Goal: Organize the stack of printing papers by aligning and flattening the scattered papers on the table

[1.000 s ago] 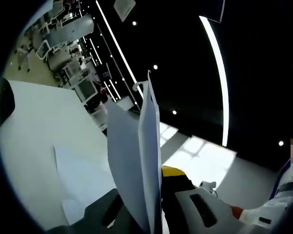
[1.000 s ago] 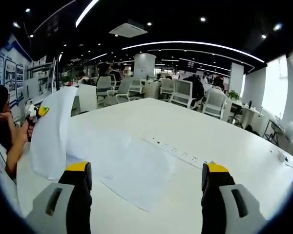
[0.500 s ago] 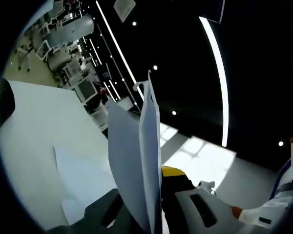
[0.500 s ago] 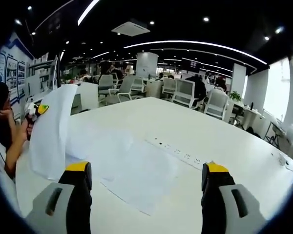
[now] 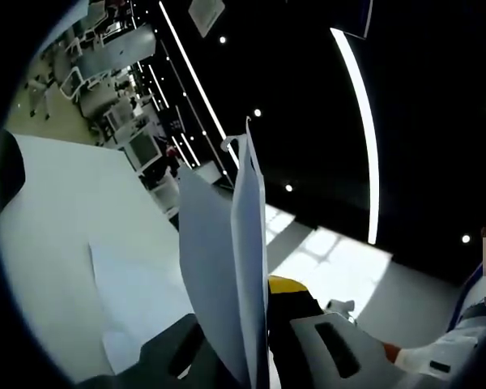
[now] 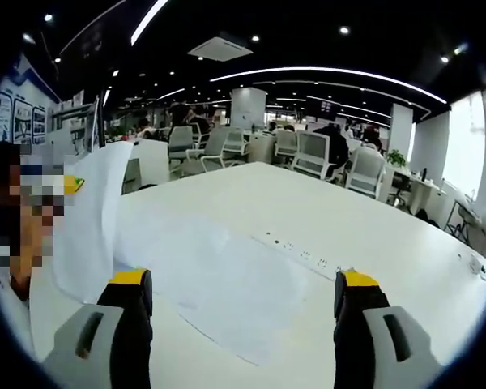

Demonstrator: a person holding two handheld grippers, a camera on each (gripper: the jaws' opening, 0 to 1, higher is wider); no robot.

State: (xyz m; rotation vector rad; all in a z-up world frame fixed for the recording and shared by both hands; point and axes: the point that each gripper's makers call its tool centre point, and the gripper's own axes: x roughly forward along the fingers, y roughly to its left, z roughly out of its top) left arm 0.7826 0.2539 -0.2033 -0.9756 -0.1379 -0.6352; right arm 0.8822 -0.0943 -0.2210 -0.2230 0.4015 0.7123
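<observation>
My left gripper (image 5: 241, 316) is shut on a few white sheets (image 5: 231, 259) that stand up edge-on between its jaws, lifted off the table. In the right gripper view the same held sheets (image 6: 89, 227) curl upright at the left, with the left gripper's yellow tip (image 6: 71, 185) beside them. More white papers (image 6: 227, 275) lie overlapping and askew on the white table (image 6: 324, 211), just ahead of my right gripper (image 6: 243, 284). The right gripper is open above the table with nothing between its jaws. One loose sheet (image 5: 138, 284) lies flat on the table (image 5: 57, 211).
A row of power sockets (image 6: 304, 253) is set in the tabletop right of the papers. Office chairs (image 6: 308, 158) and desks stand beyond the table's far edge. A person sits at the left of the right gripper view.
The right gripper's camera has shifted a little, so the papers on the table look slightly nearer. The left gripper still holds its sheets in the same place.
</observation>
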